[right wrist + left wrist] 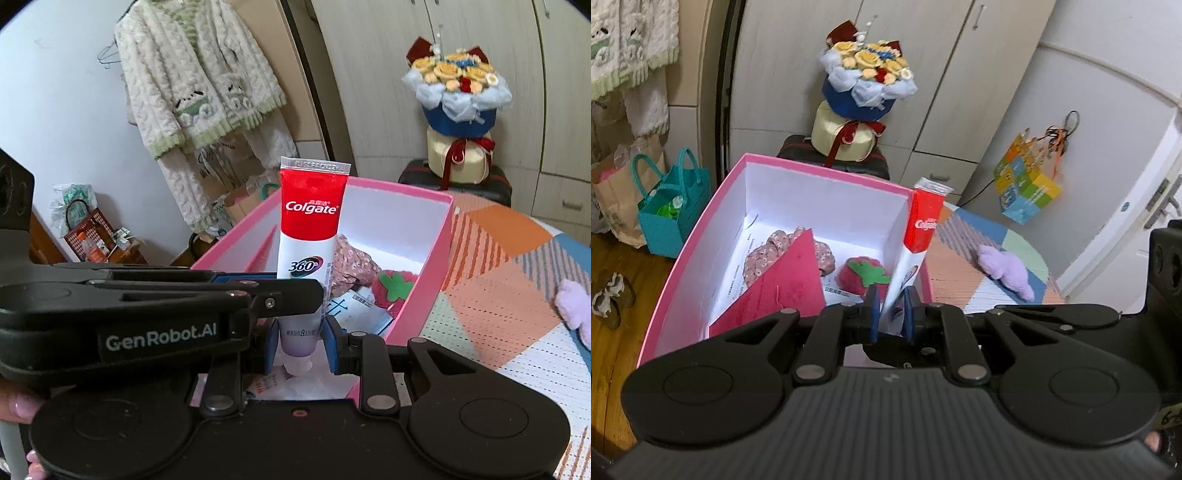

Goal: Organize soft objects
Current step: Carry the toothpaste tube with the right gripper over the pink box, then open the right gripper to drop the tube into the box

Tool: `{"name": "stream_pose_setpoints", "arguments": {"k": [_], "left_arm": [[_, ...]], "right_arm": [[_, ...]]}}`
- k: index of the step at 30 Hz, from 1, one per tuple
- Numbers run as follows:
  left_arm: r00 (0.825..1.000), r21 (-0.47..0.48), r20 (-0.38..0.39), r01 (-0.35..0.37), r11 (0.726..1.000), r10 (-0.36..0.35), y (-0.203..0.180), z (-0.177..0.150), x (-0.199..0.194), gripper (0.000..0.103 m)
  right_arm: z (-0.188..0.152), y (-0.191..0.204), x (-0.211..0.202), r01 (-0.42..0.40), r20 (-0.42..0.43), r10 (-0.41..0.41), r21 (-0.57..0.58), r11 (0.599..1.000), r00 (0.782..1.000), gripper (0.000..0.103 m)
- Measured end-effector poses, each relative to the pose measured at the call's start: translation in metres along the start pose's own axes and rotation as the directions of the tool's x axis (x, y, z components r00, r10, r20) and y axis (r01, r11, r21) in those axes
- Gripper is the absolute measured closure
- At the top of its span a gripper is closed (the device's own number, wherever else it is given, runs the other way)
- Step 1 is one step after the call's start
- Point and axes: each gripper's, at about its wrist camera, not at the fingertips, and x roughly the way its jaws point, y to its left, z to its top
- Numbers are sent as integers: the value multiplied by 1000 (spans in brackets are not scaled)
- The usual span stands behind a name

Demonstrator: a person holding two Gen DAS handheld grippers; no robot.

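A red-and-white toothpaste tube (919,225) stands upright over the near corner of a pink box (827,171). My left gripper (892,310) is shut on it, blue pads pressing its flat sides. In the right wrist view my right gripper (301,347) is shut on the toothpaste tube (312,221) near its cap end. The left gripper (314,291) reaches in from the left and clamps the tube just above. Inside the box lie a floral fabric piece (798,247), a strawberry plush (864,275) and a red card divider (790,284). A purple plush (1008,271) lies on the patchwork cover to the right.
The pink box (447,229) sits on a patchwork bed cover (498,258). Behind it a flower bouquet (868,74) stands on a dark suitcase. A teal bag (674,206) and paper bags sit on the wooden floor at left. A colourful gift bag (1027,188) hangs by the door.
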Motion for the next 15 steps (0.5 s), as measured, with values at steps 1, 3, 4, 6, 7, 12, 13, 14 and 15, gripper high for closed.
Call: {"name": "stream_pose_setpoints", "arguments": {"k": [1,3,4,6,7,12,13,14,15], "left_arm": [[1000,-1,-1,-6,1000,6,1,0,3,90],[1000,9,8,-28,1000,28,1,-1,5,89],[999,15,17,-38,999,38,1,-1,5,87],[999,32,24,-49,998,48,0,-1,3,87],[999,41,23,-46,998,45,0,-3,1,87],[999,71,27,-36,997,34,2,-13,-19,86],[999,81,32,-34,996,32,1,-16,-25,86],[999,88,36,-35,996,32,0,-17,-30,86],[999,98,44,-36,995,32,-2,-19,-36,85]], "right_arm": [[1,-1,3,0,-6,0,-2,1000,1000,73],[1,-3,8,19,-15,-19,-6,1000,1000,73],[0,-3,10,31,-17,-31,-10,999,999,72],[-1,-5,11,42,-5,-42,-14,999,999,72],[-1,-5,10,42,-3,-42,-18,999,999,71],[-11,-4,-13,1,14,0,-67,998,1000,63],[-14,-4,-20,-4,17,5,-72,997,1000,63],[-17,-3,-27,-4,20,5,-76,997,1000,63],[-18,-3,-32,-3,22,5,-82,997,1000,63]]}}
